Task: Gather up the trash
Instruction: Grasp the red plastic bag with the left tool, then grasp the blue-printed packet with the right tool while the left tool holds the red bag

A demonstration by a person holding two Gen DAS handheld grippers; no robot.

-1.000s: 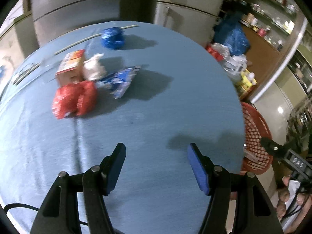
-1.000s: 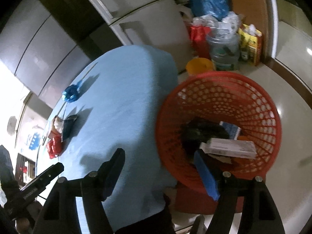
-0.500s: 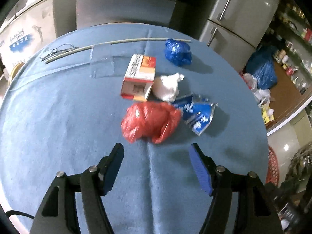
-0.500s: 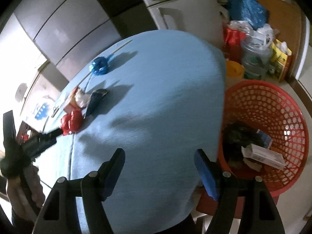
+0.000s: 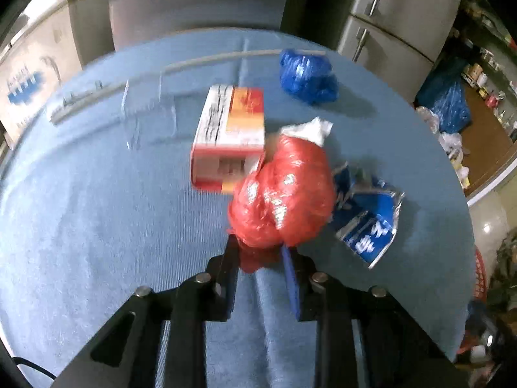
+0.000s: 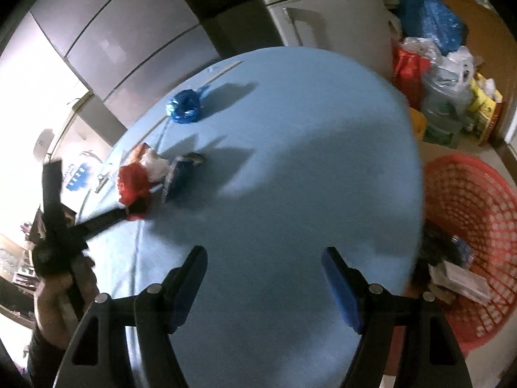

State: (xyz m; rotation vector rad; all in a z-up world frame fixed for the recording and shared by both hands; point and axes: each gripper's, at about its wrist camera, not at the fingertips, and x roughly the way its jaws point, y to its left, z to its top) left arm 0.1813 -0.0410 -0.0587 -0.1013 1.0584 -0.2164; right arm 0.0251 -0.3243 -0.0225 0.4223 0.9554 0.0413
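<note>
Left tongs (image 5: 260,247) pinching red bag (image 5: 284,194) (just closed), white wad (image 5: 310,129) half hidden

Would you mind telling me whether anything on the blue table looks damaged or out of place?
Nothing is spilled; the oddities are the trash itself. A blue foil wrapper lies torn and crumpled beside the red plastic bag, which the left gripper has just closed on. A cardboard box sits askew behind it, and a balled blue bag lies apart.

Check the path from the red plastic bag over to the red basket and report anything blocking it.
Nothing visible blocks it. The left gripper has just closed on the red bag; bare blue tablecloth runs to the table edge, with the basket beyond it, open-topped.
</note>
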